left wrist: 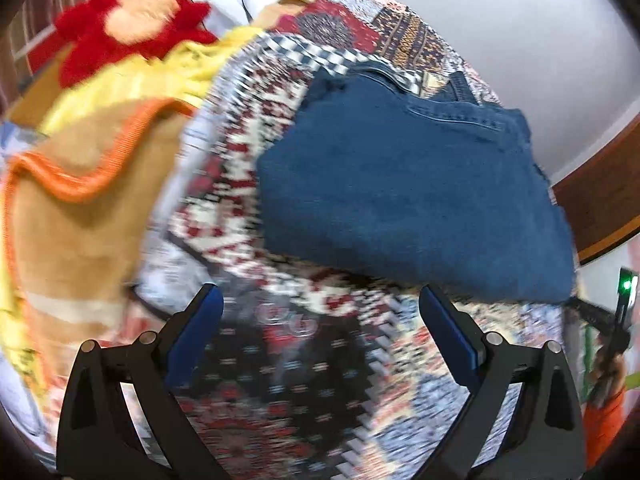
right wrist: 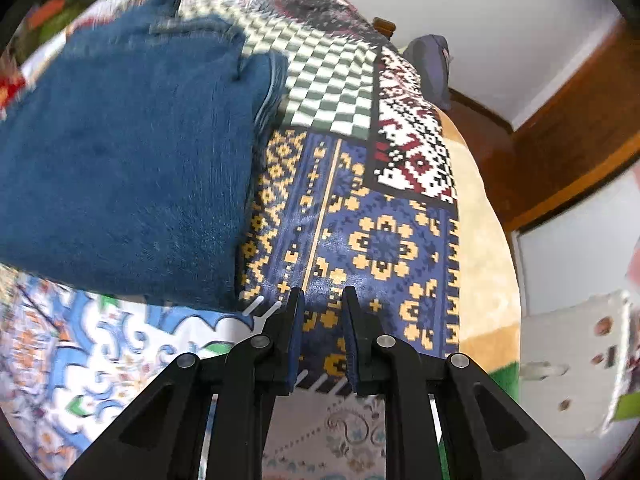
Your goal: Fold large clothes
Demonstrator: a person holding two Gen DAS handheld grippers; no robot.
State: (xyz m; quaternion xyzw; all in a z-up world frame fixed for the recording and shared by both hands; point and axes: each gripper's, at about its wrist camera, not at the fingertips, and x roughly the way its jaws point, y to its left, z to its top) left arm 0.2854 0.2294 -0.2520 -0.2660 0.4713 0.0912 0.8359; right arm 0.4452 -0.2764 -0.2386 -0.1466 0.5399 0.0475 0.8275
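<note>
Hovering over one folded jeans (left wrist: 416,192) on one quilt (left wrist: 280,360), my left jaws stood spread, right jaws nearly together, both empty.

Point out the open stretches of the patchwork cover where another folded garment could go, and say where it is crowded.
Free: the blue-and-yellow panel right of the folded jeans, ahead of the right gripper; also the cover between the jeans and the left gripper. Crowded: the heap of orange-trimmed blanket and red plush.

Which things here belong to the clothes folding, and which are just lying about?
Part of the job:
folded jeans
left gripper, jaws wide
right gripper, jaws narrow

Lying about:
patchwork bedspread
red and cream plush toy
yellow and orange blanket
</note>
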